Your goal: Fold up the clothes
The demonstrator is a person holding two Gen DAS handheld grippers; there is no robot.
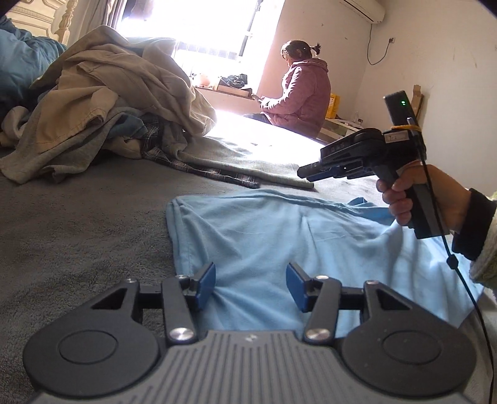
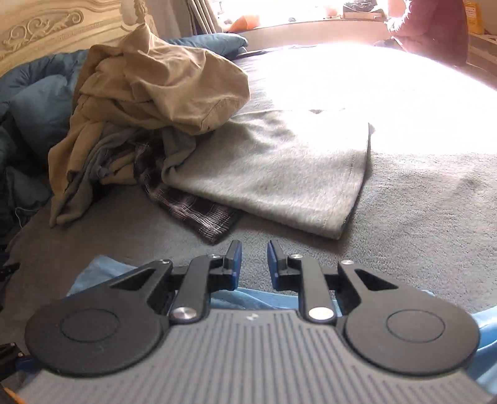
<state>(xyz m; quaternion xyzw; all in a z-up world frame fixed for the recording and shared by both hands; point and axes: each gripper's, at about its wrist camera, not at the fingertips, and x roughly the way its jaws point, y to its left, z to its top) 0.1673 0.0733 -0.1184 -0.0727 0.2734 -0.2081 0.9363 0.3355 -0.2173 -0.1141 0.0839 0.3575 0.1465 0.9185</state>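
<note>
A light blue garment (image 1: pixel 279 242) lies spread flat on the grey bed cover; its edge also shows under my right gripper in the right wrist view (image 2: pixel 102 273). My left gripper (image 1: pixel 251 281) is open and empty, low over the garment's near edge. My right gripper (image 2: pixel 254 261) is open with a narrow gap and empty, above the garment's far side; it also shows from the side in the left wrist view (image 1: pixel 306 172).
A pile of tan and plaid clothes (image 1: pixel 102 102) sits at the back left, with a folded grey-green garment (image 2: pixel 273 177) beside it. A person in a pink jacket (image 1: pixel 298 90) sits at the bed's far edge by the window. A carved headboard (image 2: pixel 46 28) is behind the pile.
</note>
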